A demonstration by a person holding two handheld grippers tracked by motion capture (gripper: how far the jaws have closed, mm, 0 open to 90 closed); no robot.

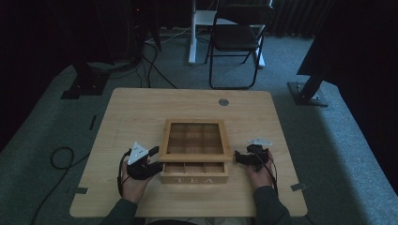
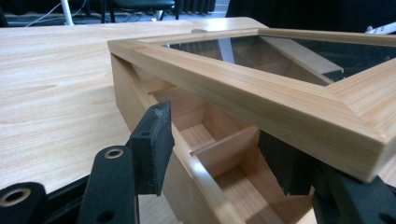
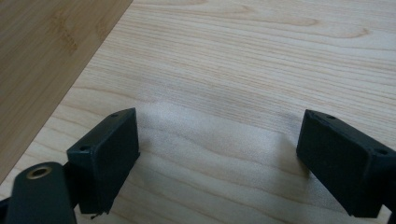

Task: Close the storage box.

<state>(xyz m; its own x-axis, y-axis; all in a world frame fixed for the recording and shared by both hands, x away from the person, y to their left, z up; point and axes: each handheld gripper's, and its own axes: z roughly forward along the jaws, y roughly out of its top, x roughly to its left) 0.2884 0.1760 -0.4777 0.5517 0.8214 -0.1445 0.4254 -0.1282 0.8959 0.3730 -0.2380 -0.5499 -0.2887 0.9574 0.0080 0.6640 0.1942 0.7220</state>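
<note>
Wooden tea box (image 1: 195,172) sat near the front middle of the bench (image 1: 131,112), its glass-paned lid (image 1: 195,138) raised partway, front edge lifted off the base. Left tongs (image 1: 151,158) were at the box's front-left corner; in the left gripper view they stood wide open, one pad (image 2: 152,147) outside the box wall, the other tucked under the lid frame (image 2: 261,100) over the compartments, so they straddled the corner and gripped nothing firmly as far as I could tell. Right tongs (image 1: 240,157) hovered just beside the box's right end, jaws spread wide over bare bench, holding nothing; the box side (image 3: 42,60) showed at the edge of that view. Step in hand looked like swinging the lid further open. To do it well, I'd say push up from under the frame with the left pad, keep the lift slow and along the hinge arc, and use the right tongs to steady the base so it doesn't slide or tip back. Watch the glass, no squeezing on the pane. Both forearms came in low from the near edge, left hand (image 1: 133,180) wrapped round its handle and angled inward toward the box, right hand (image 1: 260,176) likewise angled inward, wrists roughly level.
</note>
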